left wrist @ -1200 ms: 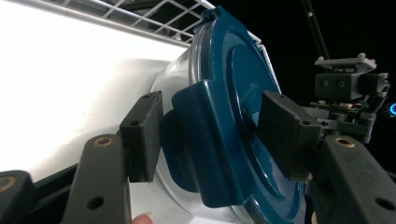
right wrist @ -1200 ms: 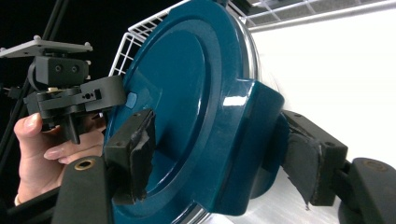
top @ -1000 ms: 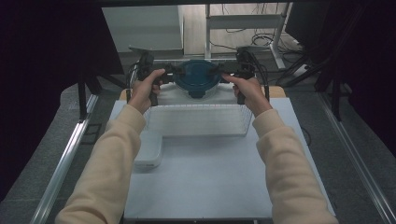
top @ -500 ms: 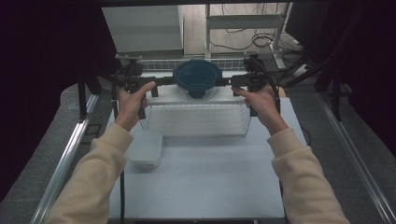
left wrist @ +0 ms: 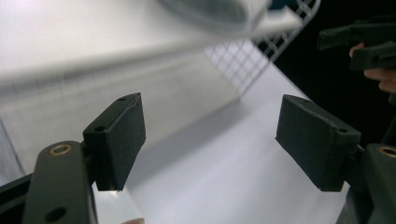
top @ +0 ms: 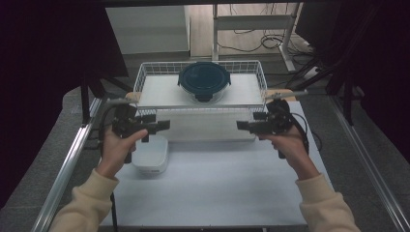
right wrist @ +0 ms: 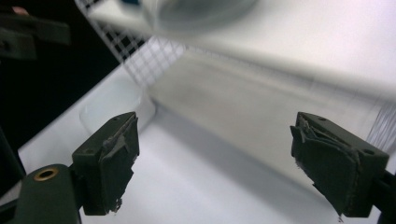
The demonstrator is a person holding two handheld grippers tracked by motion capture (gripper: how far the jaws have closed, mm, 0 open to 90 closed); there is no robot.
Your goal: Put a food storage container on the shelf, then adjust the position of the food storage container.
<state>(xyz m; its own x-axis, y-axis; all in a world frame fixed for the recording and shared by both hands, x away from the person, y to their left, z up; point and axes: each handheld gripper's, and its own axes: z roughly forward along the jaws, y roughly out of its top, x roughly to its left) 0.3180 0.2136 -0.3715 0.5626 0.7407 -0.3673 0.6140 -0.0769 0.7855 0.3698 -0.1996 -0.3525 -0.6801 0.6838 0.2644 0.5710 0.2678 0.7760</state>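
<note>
A white wire basket (top: 140,77) stands raised at the back of the table, and a round container with a dark blue lid (top: 204,79) sits in it. In front of its left corner my left gripper (top: 159,123) (left wrist: 210,107) points right; its jaws are wide apart with only table between them. My right gripper (top: 244,124) (right wrist: 215,121) mirrors it at the right corner, pointing left, open and empty. Each gripper view shows the basket mesh (left wrist: 243,60) (right wrist: 144,56) and the opposite gripper far off: the right one (left wrist: 364,44) and the left one (right wrist: 28,32).
A low white rectangular box (top: 151,155) (right wrist: 112,105) lies on the white table top (top: 217,183) just under my left hand. Metal rails (top: 67,164) run along both table sides. Dark curtains flank the scene, and cables lie on the floor behind.
Both grippers stood close on either side of the round container, then spread to the basket's ends, and have now drawn back toward the person and lower. The container stays in the basket.
</note>
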